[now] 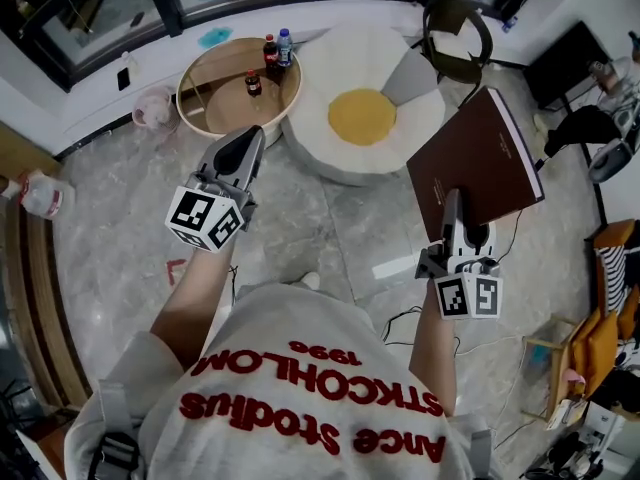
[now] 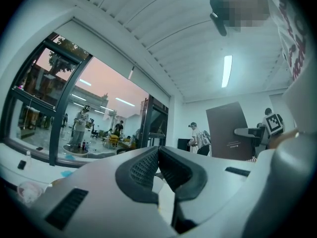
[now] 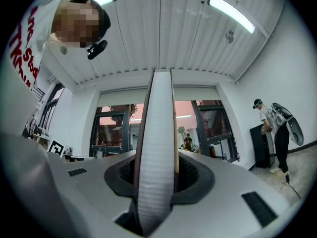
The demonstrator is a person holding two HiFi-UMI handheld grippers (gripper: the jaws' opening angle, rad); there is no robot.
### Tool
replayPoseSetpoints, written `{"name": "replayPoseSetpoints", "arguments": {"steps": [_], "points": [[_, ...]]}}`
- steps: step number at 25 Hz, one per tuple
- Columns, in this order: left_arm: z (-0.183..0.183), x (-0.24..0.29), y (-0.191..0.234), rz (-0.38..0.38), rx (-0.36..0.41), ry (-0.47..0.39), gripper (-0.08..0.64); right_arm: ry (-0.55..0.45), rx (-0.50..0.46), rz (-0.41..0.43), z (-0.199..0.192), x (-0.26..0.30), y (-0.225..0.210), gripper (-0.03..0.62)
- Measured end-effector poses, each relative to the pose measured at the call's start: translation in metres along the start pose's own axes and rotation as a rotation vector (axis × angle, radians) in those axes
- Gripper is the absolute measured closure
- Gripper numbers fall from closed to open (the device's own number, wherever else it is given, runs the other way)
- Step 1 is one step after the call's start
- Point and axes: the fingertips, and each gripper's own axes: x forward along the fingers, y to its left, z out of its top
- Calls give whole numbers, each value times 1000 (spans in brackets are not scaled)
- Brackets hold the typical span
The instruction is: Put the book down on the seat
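Right gripper (image 1: 452,208) is clamped on the near edge of the dark brown hardcover book (image 1: 475,158), its pads pressing on both covers with the white, ribbed page block showing between them. The book stands roughly on edge, its long axis running upward from the jaws with a slight tilt, the page edges facing back toward the gripper and one broad cover facing left. That cover is plain and matte, with a few lines of small pale print too small to read. The book is in the air over the pale marble floor (image 1: 330,208), to the right of the round white cushion seat with a yellow centre (image 1: 315,98) and not touching it. Left gripper (image 1: 252,138) is held out on the left, jaws together with nothing between them. Just left of the seat stands a low round wooden counter (image 1: 184,93) carrying three small bottles (image 1: 269,56).
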Motion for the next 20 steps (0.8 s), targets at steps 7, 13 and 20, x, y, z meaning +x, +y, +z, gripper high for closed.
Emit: {"name": "replayPoseSetpoints", "arguments": {"steps": [7,13,20], "points": [[-2,13,-14,-4,7,9,545,-2,10,27,-5,4,-15,438],[0,17,-19,-6,16,8,545,-7,15,44,-10,7,-21,437],[16,57,-14,-5,11,13,545,-9,5,48,10,42,-46,437]]}}
